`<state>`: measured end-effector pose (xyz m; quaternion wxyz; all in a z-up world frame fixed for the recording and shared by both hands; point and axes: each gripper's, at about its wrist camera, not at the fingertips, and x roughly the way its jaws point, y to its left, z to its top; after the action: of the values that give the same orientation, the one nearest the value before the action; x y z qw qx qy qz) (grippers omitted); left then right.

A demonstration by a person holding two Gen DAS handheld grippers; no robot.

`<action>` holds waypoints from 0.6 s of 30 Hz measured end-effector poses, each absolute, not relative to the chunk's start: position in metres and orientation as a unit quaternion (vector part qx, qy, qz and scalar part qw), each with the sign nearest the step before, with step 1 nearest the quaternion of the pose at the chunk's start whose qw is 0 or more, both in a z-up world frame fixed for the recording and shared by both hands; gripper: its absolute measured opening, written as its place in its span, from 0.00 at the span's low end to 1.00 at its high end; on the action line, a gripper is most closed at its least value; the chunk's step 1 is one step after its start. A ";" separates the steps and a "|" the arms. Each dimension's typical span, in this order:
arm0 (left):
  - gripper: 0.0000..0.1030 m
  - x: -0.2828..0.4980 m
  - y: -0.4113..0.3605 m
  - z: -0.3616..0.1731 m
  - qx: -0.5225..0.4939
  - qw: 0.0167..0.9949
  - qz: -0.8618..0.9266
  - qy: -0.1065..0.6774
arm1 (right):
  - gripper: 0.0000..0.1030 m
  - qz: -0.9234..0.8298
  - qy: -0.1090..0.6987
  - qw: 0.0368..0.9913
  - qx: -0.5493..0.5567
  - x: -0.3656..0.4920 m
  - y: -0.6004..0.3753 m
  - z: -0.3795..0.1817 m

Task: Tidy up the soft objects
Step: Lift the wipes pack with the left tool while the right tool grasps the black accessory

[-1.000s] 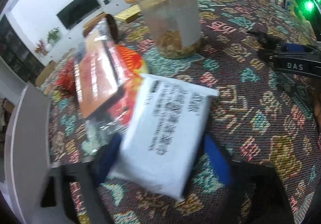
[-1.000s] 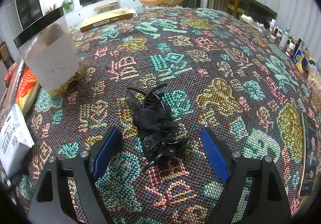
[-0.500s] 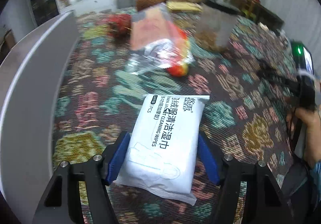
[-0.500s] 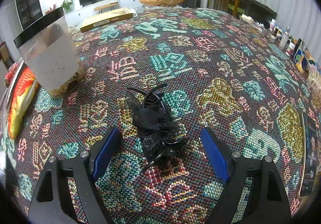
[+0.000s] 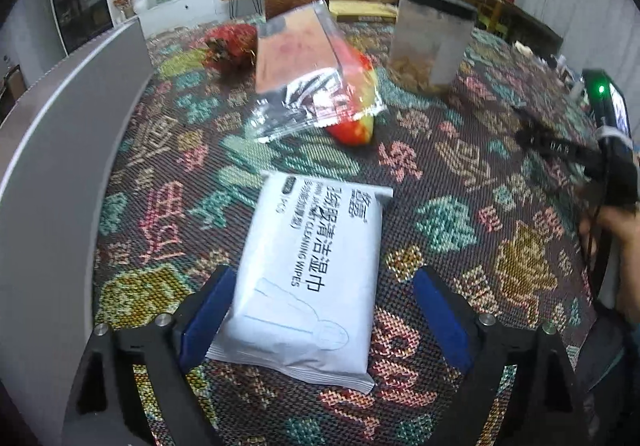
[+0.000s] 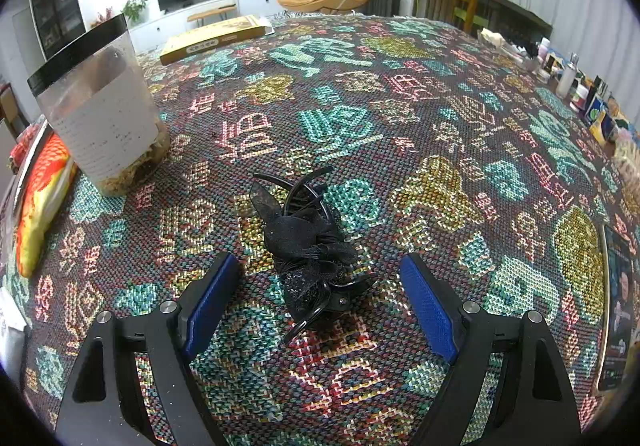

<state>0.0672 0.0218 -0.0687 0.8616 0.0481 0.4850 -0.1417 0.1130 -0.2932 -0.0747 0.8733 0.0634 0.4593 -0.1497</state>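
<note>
A white pack of cleaning wipes (image 5: 316, 270) lies flat on the patterned tablecloth (image 5: 460, 214) in the left wrist view. My left gripper (image 5: 324, 310) is open around its near end, the left pad touching it, the right pad apart. In the right wrist view a black fabric hair clip (image 6: 308, 246) lies on the cloth between the fingers of my open right gripper (image 6: 320, 302), touching neither pad. A clear plastic bag with an orange card (image 5: 304, 66) rests on a red and yellow soft toy (image 5: 356, 126). A red strawberry-like soft object (image 5: 232, 46) lies behind.
A grey curved panel (image 5: 52, 174) stands along the left. A clear jar with a black lid (image 6: 100, 110) stands at the left of the right wrist view, a yellow flat box (image 6: 216, 34) behind it. Small bottles (image 6: 568, 74) crowd the right edge.
My left gripper swung left with the wipes pack, set it down flat on the cloth and opened wider. The right gripper has not moved.
</note>
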 end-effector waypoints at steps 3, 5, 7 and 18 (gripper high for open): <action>0.89 0.072 0.024 -0.071 0.037 0.854 -0.147 0.498 | 0.83 -0.150 0.459 0.873 0.063 0.113 -0.293 -0.075; 0.91 0.076 0.024 -0.073 0.031 0.850 -0.153 0.503 | 0.83 -0.150 0.459 0.873 0.063 0.113 -0.293 -0.075; 0.91 0.084 0.021 -0.079 0.037 0.845 -0.153 0.511 | 0.83 -0.150 0.459 0.873 0.063 0.113 -0.293 -0.075; 0.66 0.087 0.038 -0.064 0.011 0.872 -0.088 0.482 | 0.83 -0.150 0.459 0.873 0.063 0.113 -0.293 -0.074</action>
<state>0.0871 0.0382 -0.0643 0.8719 0.0107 0.4817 -0.0875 0.1129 -0.2932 -0.0745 0.8733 0.0633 0.4594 -0.1496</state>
